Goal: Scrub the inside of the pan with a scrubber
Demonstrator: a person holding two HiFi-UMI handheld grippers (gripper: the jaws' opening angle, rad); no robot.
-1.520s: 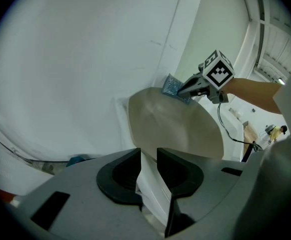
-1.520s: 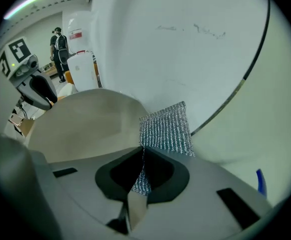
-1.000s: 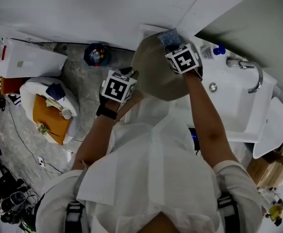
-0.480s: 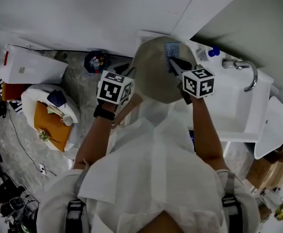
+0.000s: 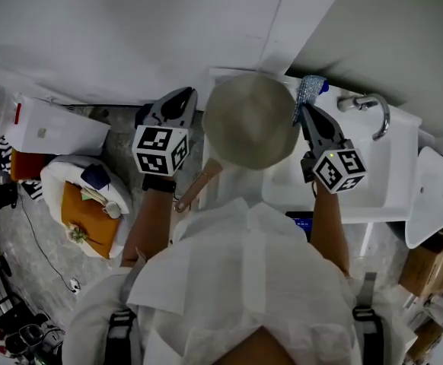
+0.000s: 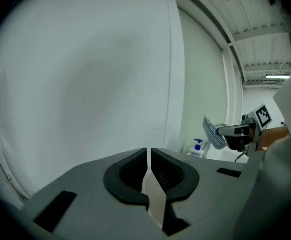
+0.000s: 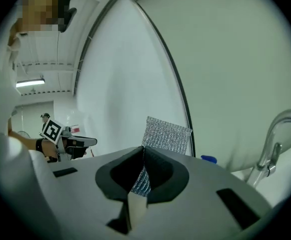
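Observation:
A beige round pan (image 5: 248, 120) with a wooden handle (image 5: 197, 186) sits in front of me at the sink's left edge. My left gripper (image 5: 183, 95) is lifted to the pan's left and touches nothing. Its jaws have just been closing, and in the left gripper view they (image 6: 149, 153) meet with nothing between them. My right gripper (image 5: 307, 105) is up at the pan's right, shut on a silvery mesh scrubber (image 5: 310, 88). The scrubber (image 7: 166, 134) sticks up past the jaws (image 7: 142, 153), clear of the pan.
A white sink (image 5: 362, 181) with a chrome faucet (image 5: 375, 106) lies to the right, with a blue-capped bottle (image 6: 197, 147) behind it. A white wall rises just ahead. Down on the floor at the left are a white box (image 5: 50, 134) and a white bin holding orange cloth (image 5: 84, 207).
Both grippers have risen off the pan. The left drew away to the pan's left, and the wooden handle now shows. The right carried the scrubber from the pan's far rim out to its right.

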